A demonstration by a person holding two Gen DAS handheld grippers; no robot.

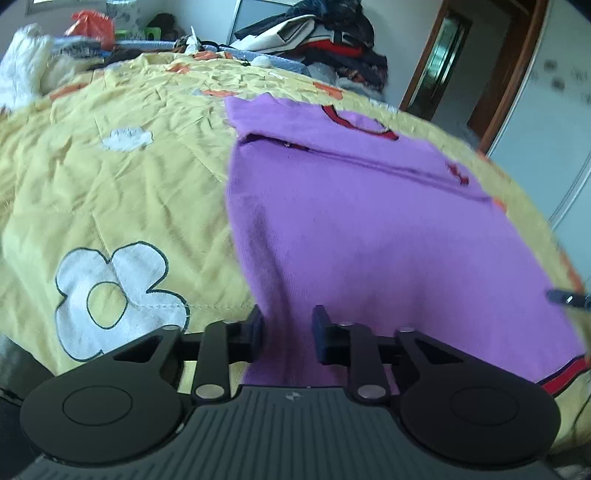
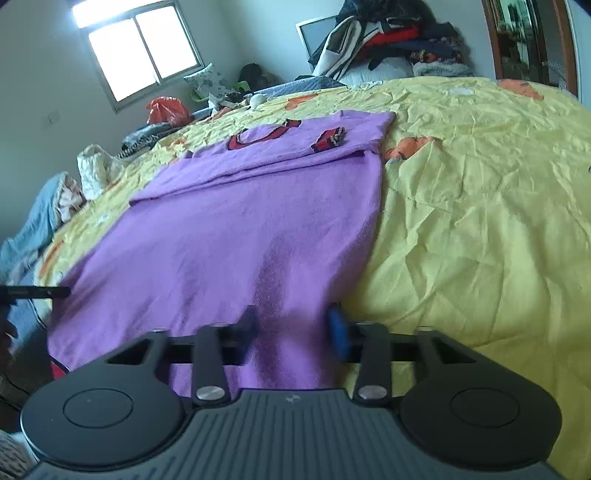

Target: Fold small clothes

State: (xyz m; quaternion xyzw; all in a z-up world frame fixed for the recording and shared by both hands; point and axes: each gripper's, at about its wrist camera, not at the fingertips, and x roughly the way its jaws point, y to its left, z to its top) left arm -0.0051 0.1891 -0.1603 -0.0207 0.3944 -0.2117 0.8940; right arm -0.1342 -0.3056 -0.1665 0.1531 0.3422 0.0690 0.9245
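A purple shirt [image 1: 351, 221] with red neck trim lies flat on the yellow bed cover [image 1: 129, 203], its sleeves folded in over the chest. In the left wrist view my left gripper [image 1: 288, 326] is shut on the near hem at the shirt's left corner, and bunched cloth fills the gap between the pads. In the right wrist view the same purple shirt [image 2: 240, 221] stretches away from my right gripper [image 2: 293, 328], which is shut on the hem at the right corner. Each view catches a dark tip of the other gripper at its edge.
The yellow bed cover [image 2: 480, 221] spreads wide to the right of the shirt. A heap of clothes [image 2: 388, 33] sits at the head of the bed, with a red bag [image 2: 166, 109] and bundles along the far left side. A wooden door frame [image 1: 480, 74] stands beyond the bed.
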